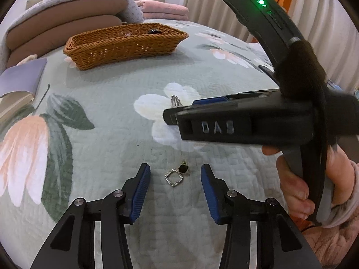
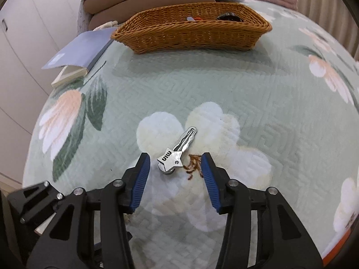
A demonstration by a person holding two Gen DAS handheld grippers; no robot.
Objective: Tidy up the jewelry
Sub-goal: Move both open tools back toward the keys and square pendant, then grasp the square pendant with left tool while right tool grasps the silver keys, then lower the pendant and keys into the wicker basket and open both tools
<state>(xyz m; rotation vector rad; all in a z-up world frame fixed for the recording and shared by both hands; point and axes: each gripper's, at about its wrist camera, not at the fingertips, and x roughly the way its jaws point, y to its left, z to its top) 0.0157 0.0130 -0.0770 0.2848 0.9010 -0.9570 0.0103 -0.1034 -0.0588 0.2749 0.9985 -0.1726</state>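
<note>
An earring (image 1: 177, 174) with a black square stone and a sparkly silver loop lies on the floral quilt. My left gripper (image 1: 175, 172) is open with its blue pads on either side of it. A silver star-shaped hair clip (image 2: 177, 151) lies on a white flower print. My right gripper (image 2: 175, 159) is open around the clip's star end. The clip's tip (image 1: 175, 102) also shows in the left wrist view beside the right gripper body (image 1: 246, 123). A wicker basket (image 2: 193, 34) stands at the far side, with dark items inside.
A grey-covered notebook (image 2: 78, 51) lies on the quilt left of the basket. Brown cushions (image 1: 62, 27) and pink folded blankets (image 1: 163, 11) sit behind the basket (image 1: 125, 44). White cupboards (image 2: 27, 33) stand at the left. Curtains (image 1: 224, 0) hang at the right.
</note>
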